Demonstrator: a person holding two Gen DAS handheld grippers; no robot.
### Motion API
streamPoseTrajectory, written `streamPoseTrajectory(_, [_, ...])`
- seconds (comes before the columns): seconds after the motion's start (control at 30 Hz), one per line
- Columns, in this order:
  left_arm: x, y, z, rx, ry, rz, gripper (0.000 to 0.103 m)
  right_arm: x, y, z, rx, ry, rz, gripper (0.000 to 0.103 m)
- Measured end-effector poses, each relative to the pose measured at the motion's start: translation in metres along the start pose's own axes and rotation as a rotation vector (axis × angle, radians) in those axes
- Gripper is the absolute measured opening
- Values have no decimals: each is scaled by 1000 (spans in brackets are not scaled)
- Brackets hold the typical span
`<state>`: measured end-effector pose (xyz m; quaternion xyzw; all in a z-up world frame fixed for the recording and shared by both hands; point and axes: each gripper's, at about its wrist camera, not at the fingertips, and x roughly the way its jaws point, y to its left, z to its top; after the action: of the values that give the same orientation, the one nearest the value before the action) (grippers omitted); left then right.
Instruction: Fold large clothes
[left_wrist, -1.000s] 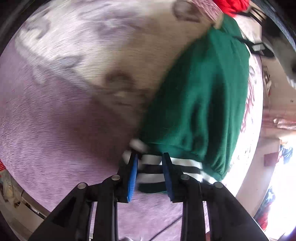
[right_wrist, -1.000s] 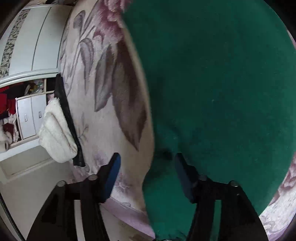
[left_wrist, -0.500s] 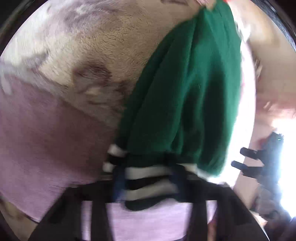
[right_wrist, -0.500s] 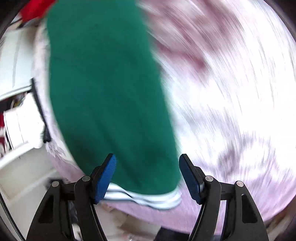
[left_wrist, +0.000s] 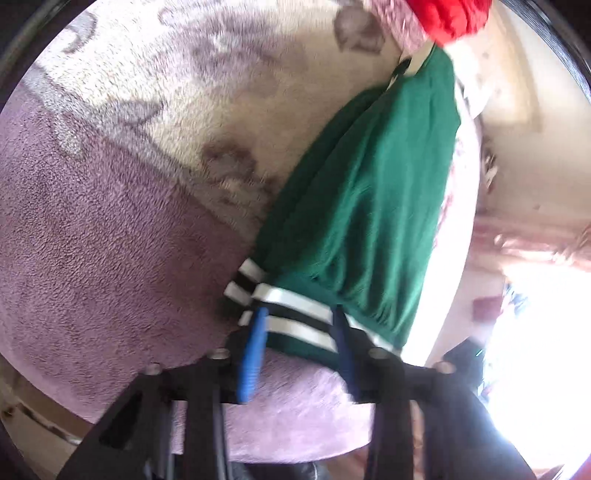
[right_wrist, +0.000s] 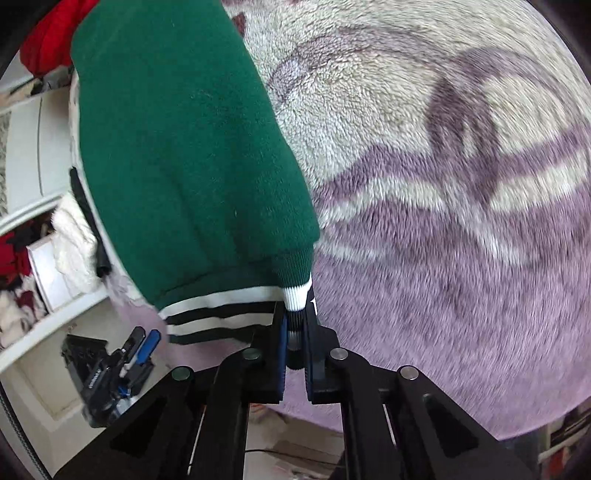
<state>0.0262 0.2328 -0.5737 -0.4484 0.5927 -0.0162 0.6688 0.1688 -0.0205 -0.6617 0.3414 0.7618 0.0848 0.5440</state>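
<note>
The left gripper (left_wrist: 300, 347) is black plastic with blue pads on its fingers (left_wrist: 253, 354) and round silver screws on top. The right gripper (right_wrist: 295, 354) looks the same: black arms, blue pads, shiny round screws.
</note>
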Motion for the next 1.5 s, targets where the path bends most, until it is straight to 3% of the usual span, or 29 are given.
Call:
streamPoseTrajectory(0.07, [11,0,7,4,-13,30,69,8,-3,2,-29,21,-20,7])
streamPoseTrajectory(0.2, [60,-29,42,95,31,133,69,6,-13,24,-63,68,3,17])
streamPoseTrajectory(0.27, [75,-35,49,160,56,157,69,3,-11,37,-100,40,17,33])
streamPoseTrajectory(0.3, [84,-37,54,182,71,152,69,3,-11,42,-129,23,18,60])
streamPoseTrajectory(0.33, [91,-38,56,194,81,142,69,5,-12,48,-150,12,18,79])
streamPoseTrajectory(0.47, [106,-51,61,240,51,117,68,36,-16,77,-148,52,122,87])
streamPoseTrajectory(0.5, [107,-58,60,247,24,102,59,38,-16,79,-127,29,163,90])
streamPoseTrajectory(0.57, [103,-69,56,286,-20,84,29,29,-18,82,-115,0,274,89])
streamPoseTrajectory(0.63, [102,-77,54,318,-52,97,20,32,-9,76,-127,12,336,34])
streamPoseTrajectory(0.83, [70,-56,34,268,-95,5,10,41,-4,60,-36,-16,338,19])
streamPoseTrajectory(1.0, [45,-70,0,296,-78,6,10,8,4,14,-63,38,338,18])
streamPoseTrajectory(1.17, [19,-28,-56,223,61,71,11,-9,-31,-72,6,183,308,18])
streamPoseTrajectory(1.27, [24,0,-80,115,174,136,18,10,-63,-110,74,280,226,21])
streamPoseTrajectory(1.33, [17,6,-81,65,176,161,21,10,-74,-104,86,297,113,36])
streamPoseTrajectory(1.37, [11,2,-77,63,159,196,21,5,-80,-102,79,290,72,36])
streamPoseTrajectory(1.4, [4,-2,-72,70,139,242,27,-2,-79,-94,55,276,18,38])
streamPoseTrajectory(1.43, [-3,-8,-65,82,115,285,31,-12,-76,-87,37,250,-2,47])
streamPoseTrajectory(1.5, [-17,-20,-49,112,57,332,58,-30,-67,-71,-5,194,2,60])
